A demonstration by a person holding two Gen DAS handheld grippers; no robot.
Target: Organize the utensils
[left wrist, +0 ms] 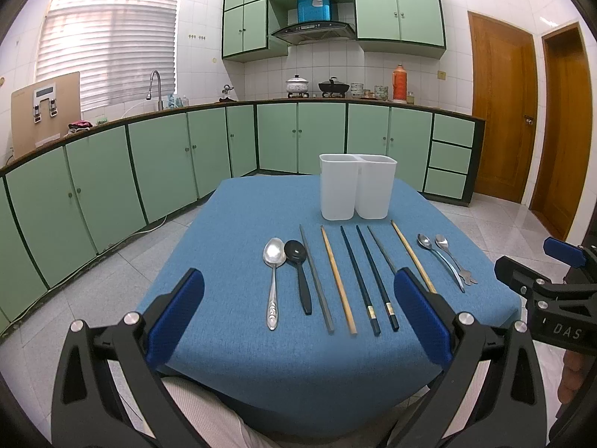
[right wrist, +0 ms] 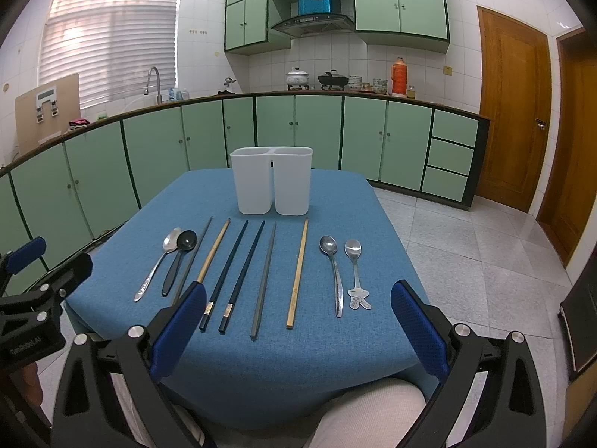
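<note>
A white two-compartment holder [left wrist: 357, 191] [right wrist: 271, 180] stands upright at the far side of a blue cloth table [left wrist: 231, 336] [right wrist: 335, 336]. In front of it lies a row of utensils: a silver spoon [left wrist: 274, 276] [right wrist: 160, 261], a black spoon [left wrist: 300, 272] [right wrist: 179, 259], several chopsticks, grey [left wrist: 316, 280] [right wrist: 264, 280], wooden [left wrist: 338, 280] [right wrist: 297, 272] and dark blue [left wrist: 360, 280] [right wrist: 224, 276], then two small steel spoons [left wrist: 440, 261] [right wrist: 334, 276]. My left gripper [left wrist: 298, 313] and right gripper [right wrist: 298, 321] hover open above the near table edge, holding nothing.
Green kitchen cabinets [left wrist: 168, 156] curve behind the table, with pots [left wrist: 297, 84] and a thermos [left wrist: 399, 84] on the counter. Wooden doors [right wrist: 515, 112] stand at the right. A person's trouser legs [right wrist: 365, 410] show under the near edge. The other gripper appears at each view's side.
</note>
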